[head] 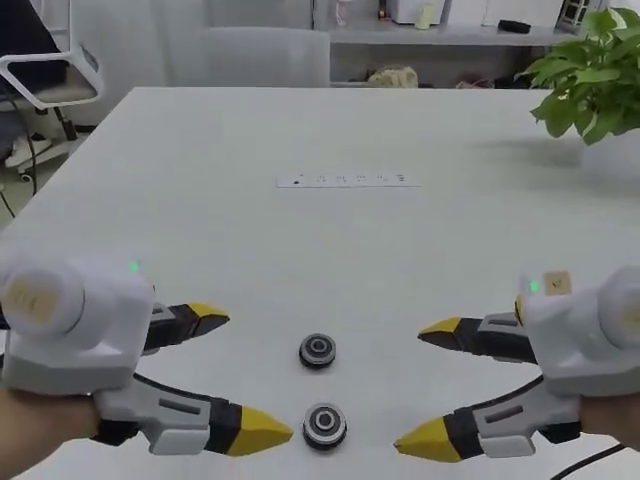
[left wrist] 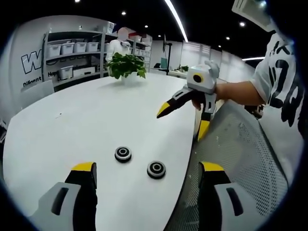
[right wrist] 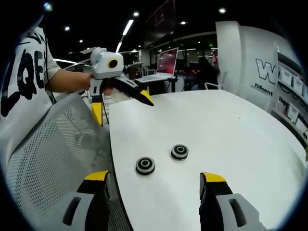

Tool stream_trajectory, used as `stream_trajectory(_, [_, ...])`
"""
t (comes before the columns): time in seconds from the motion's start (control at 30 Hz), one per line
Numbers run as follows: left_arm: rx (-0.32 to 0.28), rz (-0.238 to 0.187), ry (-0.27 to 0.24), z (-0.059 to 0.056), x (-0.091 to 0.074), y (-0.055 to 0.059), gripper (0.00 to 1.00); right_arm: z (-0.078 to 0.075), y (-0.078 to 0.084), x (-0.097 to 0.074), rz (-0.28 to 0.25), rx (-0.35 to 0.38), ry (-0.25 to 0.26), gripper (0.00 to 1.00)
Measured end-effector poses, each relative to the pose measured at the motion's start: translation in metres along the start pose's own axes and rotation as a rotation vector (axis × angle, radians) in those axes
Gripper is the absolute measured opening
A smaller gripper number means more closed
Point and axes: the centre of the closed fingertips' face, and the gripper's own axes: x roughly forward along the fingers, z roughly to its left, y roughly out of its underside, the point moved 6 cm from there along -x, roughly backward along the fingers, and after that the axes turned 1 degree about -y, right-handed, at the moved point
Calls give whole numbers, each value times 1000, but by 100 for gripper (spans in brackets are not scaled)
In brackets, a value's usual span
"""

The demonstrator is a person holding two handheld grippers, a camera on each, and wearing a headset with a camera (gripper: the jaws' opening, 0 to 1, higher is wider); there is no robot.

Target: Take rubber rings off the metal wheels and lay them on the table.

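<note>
Left yellow-tipped white gripper (head: pixel 255 375) hangs released, jaws spread wide, gripping nothing. Right yellow-tipped white gripper (head: pixel 412 386) does likewise, facing it. Between them on the pale grey table (head: pixel 330 240) lie the far round metal wheel (head: pixel 317 350) and the near round metal wheel (head: pixel 325 425), black rubber rings (head: pixel 308 426) on both, untouched.

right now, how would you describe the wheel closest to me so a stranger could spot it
On the big white table, look at the near edge, between the left gripper and right gripper. Two small black-ringed wheels lie there; yours is the near wheel, level with the lower yellow tips, while the far wheel sits further in.
</note>
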Motion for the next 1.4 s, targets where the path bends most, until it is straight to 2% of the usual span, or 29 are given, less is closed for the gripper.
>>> stream_trajectory(0.27, [-12, -7, 4, 0, -2, 3, 84, 1, 2, 1, 16, -7, 2, 75])
stream_trajectory(0.4, [11, 9, 7, 0, -2, 6, 84, 1, 3, 2, 28, -15, -1, 75])
stream_trajectory(0.97, [30, 25, 22, 7, 0, 7, 83, 0, -1, 13, 77, -70, -45, 75])
stream_trajectory(1.4, [50, 32, 37, 8, 6, 2, 81, -4, -5, 19, 93, -110, -73, 74])
